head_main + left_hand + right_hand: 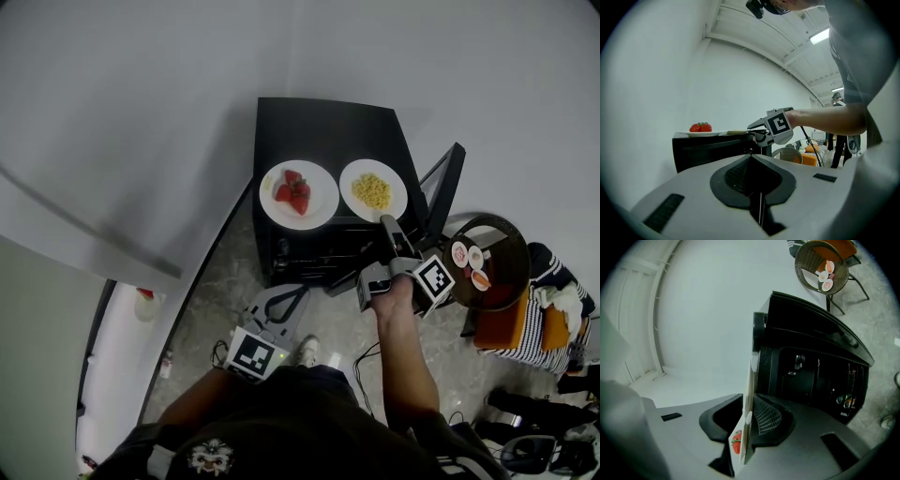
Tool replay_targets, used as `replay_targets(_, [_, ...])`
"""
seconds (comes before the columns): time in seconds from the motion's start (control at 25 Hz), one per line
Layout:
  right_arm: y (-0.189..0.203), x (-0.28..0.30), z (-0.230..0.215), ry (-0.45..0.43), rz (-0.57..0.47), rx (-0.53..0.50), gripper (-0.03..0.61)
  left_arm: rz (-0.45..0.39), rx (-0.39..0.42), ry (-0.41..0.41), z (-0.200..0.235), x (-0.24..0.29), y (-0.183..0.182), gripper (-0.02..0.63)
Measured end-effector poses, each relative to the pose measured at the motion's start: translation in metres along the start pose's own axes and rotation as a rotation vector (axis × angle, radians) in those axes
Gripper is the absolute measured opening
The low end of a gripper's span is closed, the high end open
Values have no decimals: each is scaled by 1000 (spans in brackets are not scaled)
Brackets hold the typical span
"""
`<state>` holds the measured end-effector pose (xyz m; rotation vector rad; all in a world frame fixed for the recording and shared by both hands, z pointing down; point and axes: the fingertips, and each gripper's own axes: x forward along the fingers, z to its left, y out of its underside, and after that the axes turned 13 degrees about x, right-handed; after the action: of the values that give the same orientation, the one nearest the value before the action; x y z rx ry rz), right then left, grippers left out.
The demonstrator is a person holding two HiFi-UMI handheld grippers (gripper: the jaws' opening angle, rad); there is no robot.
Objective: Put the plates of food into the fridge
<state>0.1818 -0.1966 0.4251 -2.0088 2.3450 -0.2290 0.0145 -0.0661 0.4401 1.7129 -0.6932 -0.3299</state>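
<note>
The right gripper (388, 225) is clamped on the near rim of the plate of corn (373, 190), which sits on top of the black fridge (323, 131) beside the plate of strawberries (299, 194). The left gripper (300, 291) hangs low in front of the fridge, its jaws closed on nothing.

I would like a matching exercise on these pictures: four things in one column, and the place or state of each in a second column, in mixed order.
1. white round plate of red strawberries
2. white round plate of yellow food
3. round brown wicker table
4. left gripper

a. jaws together, empty
b. rim between the right gripper's jaws
c. beside the black box-shaped fridge
d. untouched on top of the fridge

Pairs: 1-d, 2-b, 3-c, 4-a
</note>
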Motion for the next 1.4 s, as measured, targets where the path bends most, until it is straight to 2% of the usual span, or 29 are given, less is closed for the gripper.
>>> replay_targets(0.28, [-1,1,0,-12,-3,36,37,-5,7,9,-1,-1,-1,9])
replay_targets(1.08, [-4,-15,3,-78,-18,34,31,11,-10,6,11,8,16,9])
replay_targets(1.4, [2,-19,6,-112,2,46,31,15,-17,-8,37,22,33,9])
